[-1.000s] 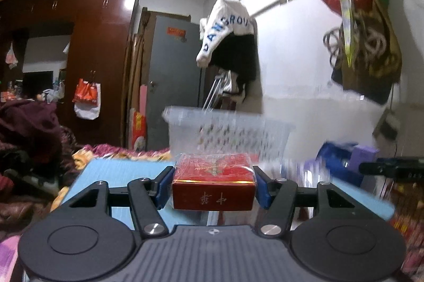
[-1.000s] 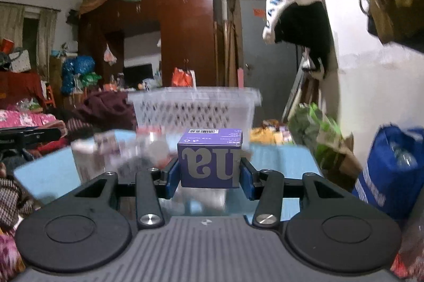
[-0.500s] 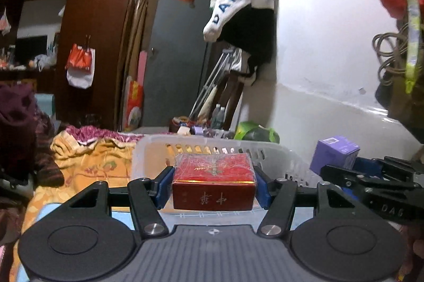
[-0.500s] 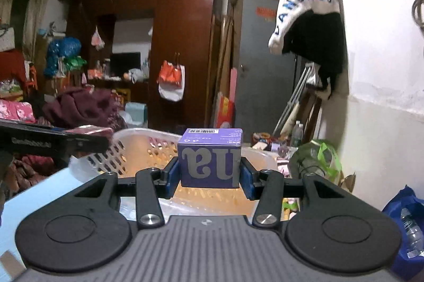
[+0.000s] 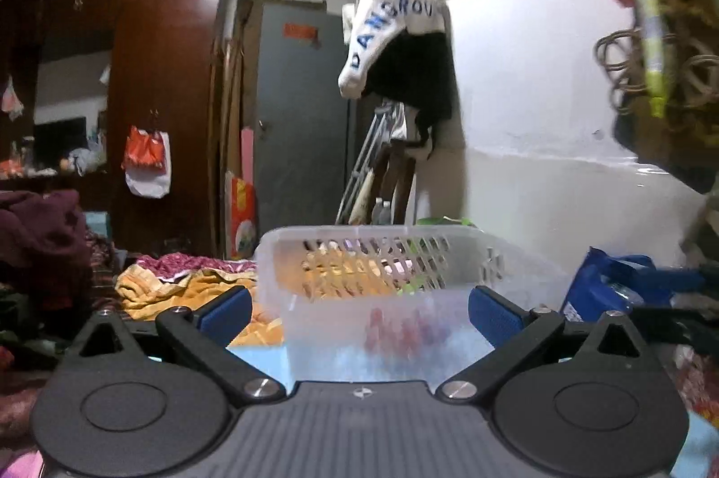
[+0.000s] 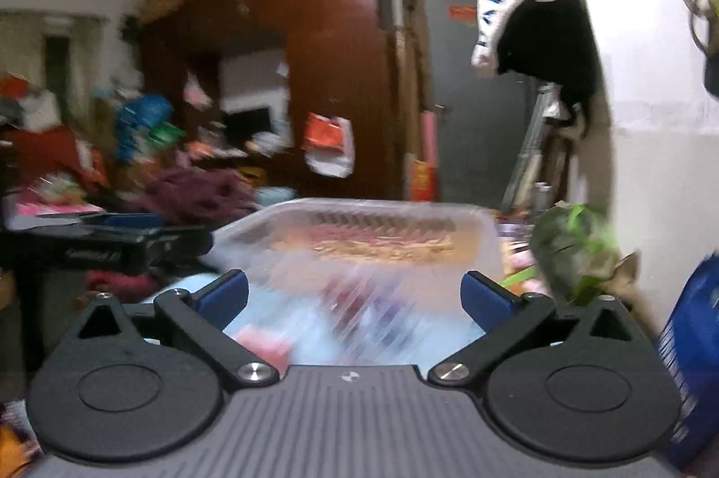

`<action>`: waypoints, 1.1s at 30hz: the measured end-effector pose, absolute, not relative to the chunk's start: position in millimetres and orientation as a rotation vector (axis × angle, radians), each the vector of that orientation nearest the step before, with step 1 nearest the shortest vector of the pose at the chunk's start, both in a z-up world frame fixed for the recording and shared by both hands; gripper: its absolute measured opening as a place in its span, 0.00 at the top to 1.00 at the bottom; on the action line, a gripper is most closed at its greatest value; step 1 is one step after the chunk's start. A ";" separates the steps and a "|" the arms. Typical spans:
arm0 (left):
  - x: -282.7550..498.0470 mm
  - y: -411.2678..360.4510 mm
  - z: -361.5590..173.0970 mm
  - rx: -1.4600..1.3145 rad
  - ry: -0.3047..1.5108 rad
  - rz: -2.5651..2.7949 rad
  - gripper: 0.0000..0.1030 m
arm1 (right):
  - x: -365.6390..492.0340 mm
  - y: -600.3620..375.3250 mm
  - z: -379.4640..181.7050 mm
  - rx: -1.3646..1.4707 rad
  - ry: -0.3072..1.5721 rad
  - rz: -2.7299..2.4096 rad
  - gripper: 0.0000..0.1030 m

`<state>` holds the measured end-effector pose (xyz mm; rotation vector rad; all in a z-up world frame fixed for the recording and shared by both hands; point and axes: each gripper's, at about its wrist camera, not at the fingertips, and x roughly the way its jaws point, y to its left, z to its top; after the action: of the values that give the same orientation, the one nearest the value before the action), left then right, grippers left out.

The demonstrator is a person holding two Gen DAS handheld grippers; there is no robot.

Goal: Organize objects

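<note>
**Both claws empty in front of the basket**

So the left gripper (image 5: 357, 311) and the right gripper (image 6: 355, 298) both have their jaws opening wide, nothing between the blue pads (image 5: 224, 314). The clear plastic basket (image 5: 287, 253) sits right in front of both, on the light blue tabletop (image 5: 251, 359). There's a reddish smear showing through its front wall (too blurry to say what it is, probably stuff already dropped in).

My read: this is the release step of a drop-off. Next move calls for backing away from the basket without knocking it, then finding whatever's left on the table. The right view is heavily motion-blurred, so I can't pick out loose items.
</note>
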<state>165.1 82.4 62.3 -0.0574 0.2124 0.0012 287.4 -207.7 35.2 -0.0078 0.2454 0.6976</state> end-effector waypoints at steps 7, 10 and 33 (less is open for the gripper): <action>72.1 63.0 4.2 -0.079 0.149 0.003 0.00 | 208.5 -230.9 -30.2 0.060 0.239 0.753 0.00; 75.7 61.3 -9.6 -0.091 0.189 0.021 0.00 | 214.7 -213.6 -35.1 0.033 0.267 0.754 0.06; 97.4 49.0 -42.2 0.005 0.269 0.041 0.44 | 202.1 -185.0 -48.7 -0.028 0.238 0.764 0.52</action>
<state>97.4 49.0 -42.2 0.0052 0.2691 0.0412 202.1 -185.0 -48.7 -0.0284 0.2382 0.7644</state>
